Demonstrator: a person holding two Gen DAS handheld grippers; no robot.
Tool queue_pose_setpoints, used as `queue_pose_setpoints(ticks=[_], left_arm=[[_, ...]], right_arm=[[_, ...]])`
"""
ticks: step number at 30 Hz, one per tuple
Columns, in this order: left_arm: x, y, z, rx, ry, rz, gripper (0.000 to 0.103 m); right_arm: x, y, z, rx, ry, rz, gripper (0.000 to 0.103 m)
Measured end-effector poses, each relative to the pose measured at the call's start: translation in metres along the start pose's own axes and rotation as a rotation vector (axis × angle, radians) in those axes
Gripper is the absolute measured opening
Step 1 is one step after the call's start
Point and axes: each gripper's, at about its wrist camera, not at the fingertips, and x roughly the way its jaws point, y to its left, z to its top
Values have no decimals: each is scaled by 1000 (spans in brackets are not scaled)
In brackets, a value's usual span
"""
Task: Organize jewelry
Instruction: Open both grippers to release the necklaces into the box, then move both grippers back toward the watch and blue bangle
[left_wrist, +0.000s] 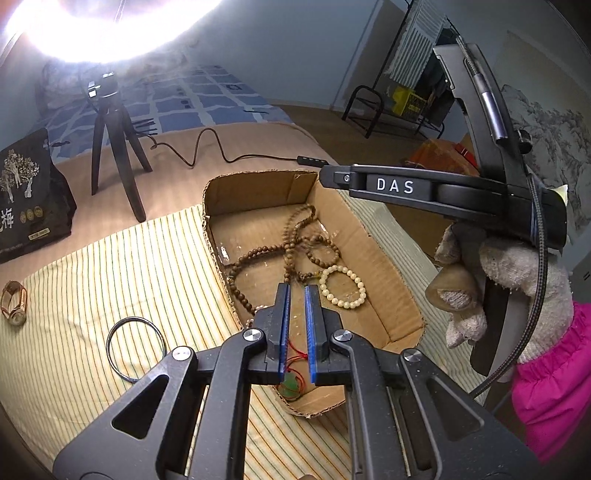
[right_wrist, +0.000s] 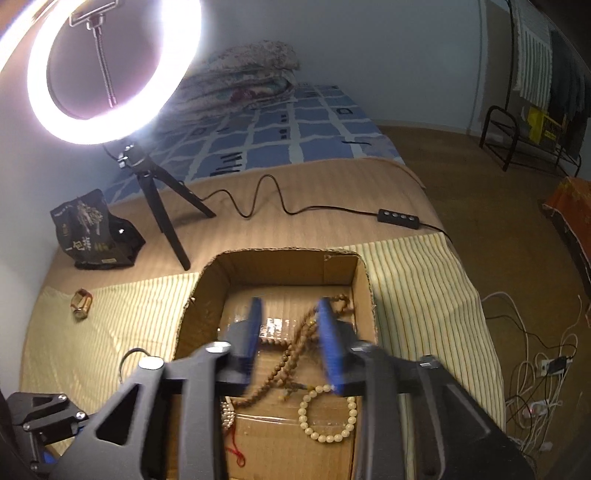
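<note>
A striped cloth (left_wrist: 155, 258) is spread over a tan blanket (right_wrist: 314, 192) on a bed, with a blue checked sheet (right_wrist: 295, 129) beyond. Far left of the left gripper (left_wrist: 296, 295), a watch (left_wrist: 14, 302) lies on the cloth; a bangle (left_wrist: 135, 349) lies just left of the gripper. A dark bag (left_wrist: 29, 192) and a ring light (right_wrist: 110, 66) on its tripod (right_wrist: 166, 206) stand ahead to the left, with the light's cable (right_wrist: 332, 212) trailing right across the blanket.

A cardboard box (left_wrist: 388, 266) sits ahead of both grippers. Brown beads (left_wrist: 295, 236) and a cream bracelet (left_wrist: 343, 288) lie inside it, and a green pendant (left_wrist: 290, 384) on red cord lies beneath the left gripper. The left gripper's jaws are held slightly apart, with nothing clamped. The right gripper (right_wrist: 291, 317) is held wide open above the box, empty.

To the right, brown floor (right_wrist: 461, 166), a black rack (right_wrist: 517, 140) and tangled white cables (right_wrist: 535, 369) are seen.
</note>
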Motion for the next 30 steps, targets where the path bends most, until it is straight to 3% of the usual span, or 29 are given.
queue_pose_setpoints(ticks=[5,9,17,21,24,30], left_arm=[[-5,0,0,7,-11,12,6],[-12,1,-2,9,-30,23,36],[-27,6,-4,13,-54,48,36],[-34,11,-5,10,-60,61,37],[-41,16,-8,10,-72,72,49],[-60,31,-14,23,-89,110,51]], right_arm=[[-6,-2,1,10,-18,-15,47],[-11,-2,1,17,-30,-13,47],[-22,3,-2,12,-45,-15,49],[-30,8,-5,4,-59,-25,59],[-34,14,-8,-21,-60,-31,60],[-45,23,-12,-47,-77,-35,73]])
